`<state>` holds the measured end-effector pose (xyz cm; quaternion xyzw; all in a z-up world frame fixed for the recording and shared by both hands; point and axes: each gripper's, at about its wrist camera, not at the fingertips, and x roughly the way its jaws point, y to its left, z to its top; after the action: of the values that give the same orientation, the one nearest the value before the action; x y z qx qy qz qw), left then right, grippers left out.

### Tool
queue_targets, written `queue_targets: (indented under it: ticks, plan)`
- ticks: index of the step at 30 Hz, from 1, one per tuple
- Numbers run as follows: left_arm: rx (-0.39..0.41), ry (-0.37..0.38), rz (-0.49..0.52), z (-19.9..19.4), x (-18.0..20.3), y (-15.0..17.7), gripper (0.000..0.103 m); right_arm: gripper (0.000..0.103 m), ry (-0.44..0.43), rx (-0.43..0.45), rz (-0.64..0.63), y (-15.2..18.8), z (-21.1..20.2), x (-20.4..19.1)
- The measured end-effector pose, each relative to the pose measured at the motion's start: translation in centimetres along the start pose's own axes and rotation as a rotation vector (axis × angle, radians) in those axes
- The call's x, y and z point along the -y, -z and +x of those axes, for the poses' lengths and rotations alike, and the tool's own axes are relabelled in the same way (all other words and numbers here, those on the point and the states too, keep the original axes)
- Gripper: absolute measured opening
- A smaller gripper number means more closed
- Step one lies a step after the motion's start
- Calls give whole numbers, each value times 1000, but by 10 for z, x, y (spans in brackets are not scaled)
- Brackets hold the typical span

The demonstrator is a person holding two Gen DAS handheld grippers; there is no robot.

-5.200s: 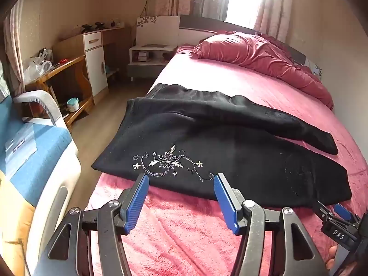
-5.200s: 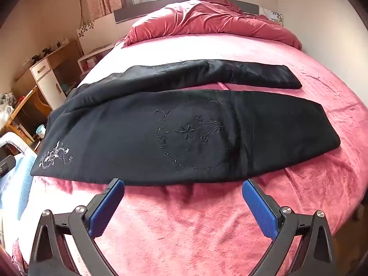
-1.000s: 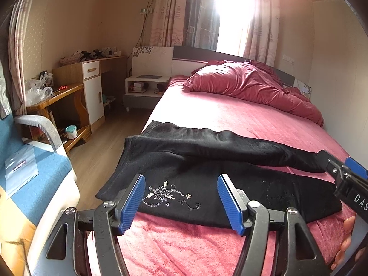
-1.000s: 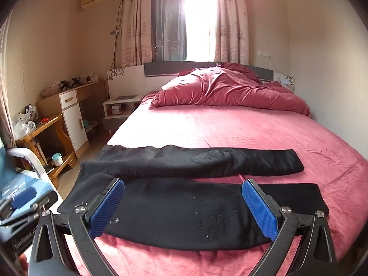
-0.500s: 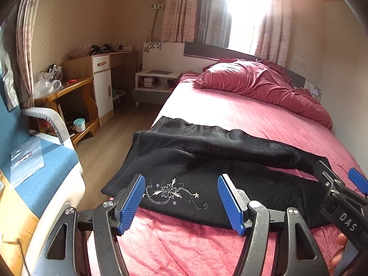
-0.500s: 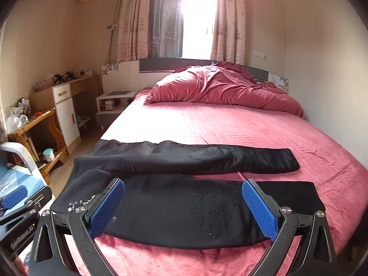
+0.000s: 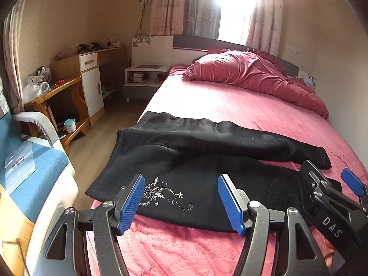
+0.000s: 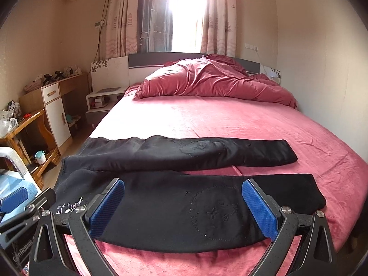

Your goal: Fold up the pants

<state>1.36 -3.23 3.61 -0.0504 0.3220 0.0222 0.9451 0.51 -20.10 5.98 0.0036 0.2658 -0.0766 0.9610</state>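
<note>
The black pants are lying flat across the near end of the pink bed, waistband toward the left edge and both legs stretching to the right, the far leg angled slightly away from the near one.

The left claw is hovering just short of the pants, its blue fingers spread wide and gripping nothing. Straight ahead of it, between the fingers, the white flower embroidery near the waist is showing. To its right, the right claw is poking into view over the near leg.

The right claw is likewise standing wide open and holding nothing, with its blue fingers framing the middle of the near leg, where a faint stitched circle is sitting. The far leg is lying beyond it, and the cuffs are ending off to its right.

Far ahead of both claws, a rumpled pink blanket is piled at the headboard. Off to the left, a wooden desk and a blue chair are standing beside the bed.
</note>
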Motion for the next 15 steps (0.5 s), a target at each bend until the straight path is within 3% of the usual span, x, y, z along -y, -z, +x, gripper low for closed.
queue_targets:
  ticks: [15]
  plan:
    - [-92, -14, -7, 22, -7, 19, 67, 103, -8, -87, -21, 29, 17, 24]
